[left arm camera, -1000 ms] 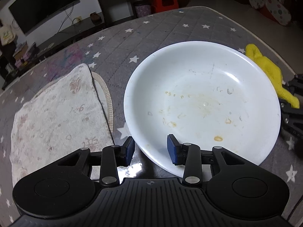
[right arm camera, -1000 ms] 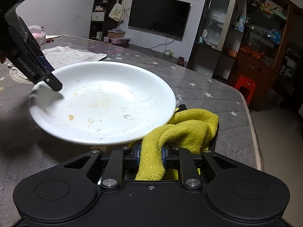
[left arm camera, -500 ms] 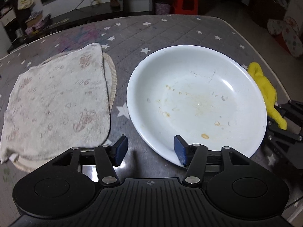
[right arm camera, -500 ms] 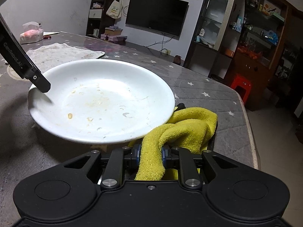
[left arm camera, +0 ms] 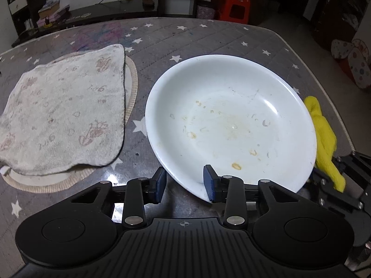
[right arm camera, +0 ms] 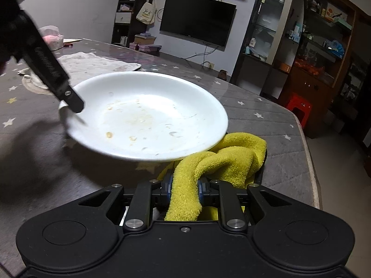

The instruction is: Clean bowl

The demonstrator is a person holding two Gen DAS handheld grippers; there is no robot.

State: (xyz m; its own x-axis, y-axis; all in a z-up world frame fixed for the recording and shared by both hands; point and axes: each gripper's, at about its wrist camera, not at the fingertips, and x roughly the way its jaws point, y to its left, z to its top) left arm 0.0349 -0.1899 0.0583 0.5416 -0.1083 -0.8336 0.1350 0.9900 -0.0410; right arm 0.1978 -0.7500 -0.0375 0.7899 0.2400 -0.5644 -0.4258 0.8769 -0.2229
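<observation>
A white bowl [left arm camera: 231, 120] with dried yellowish food specks sits on the grey star-print tablecloth [left arm camera: 208, 39]. My left gripper [left arm camera: 184, 183] straddles its near rim, one blue pad outside and one inside. Its jaws are closing and the pads meet the rim. From the right wrist, one left finger [right arm camera: 69, 97] reaches over the bowl's [right arm camera: 148, 115] left rim. My right gripper [right arm camera: 184, 185] is shut on a yellow cloth [right arm camera: 222, 159] that lies bunched against the bowl's right side, partly under its rim. The right gripper [left arm camera: 343, 178] also shows at the bowl's right edge.
A pale printed towel [left arm camera: 62, 111] lies on a round woven mat [left arm camera: 132, 81] left of the bowl. The table's rounded edge [left arm camera: 334, 88] runs close behind the yellow cloth. A red stool [right arm camera: 299, 106], shelves and a television [right arm camera: 197, 18] stand beyond the table.
The left gripper rolled so the bowl sits more level in its view. Its jaws widened, then narrowed onto the bowl's near rim. The right gripper kept its hold on the cloth and shifted slightly.
</observation>
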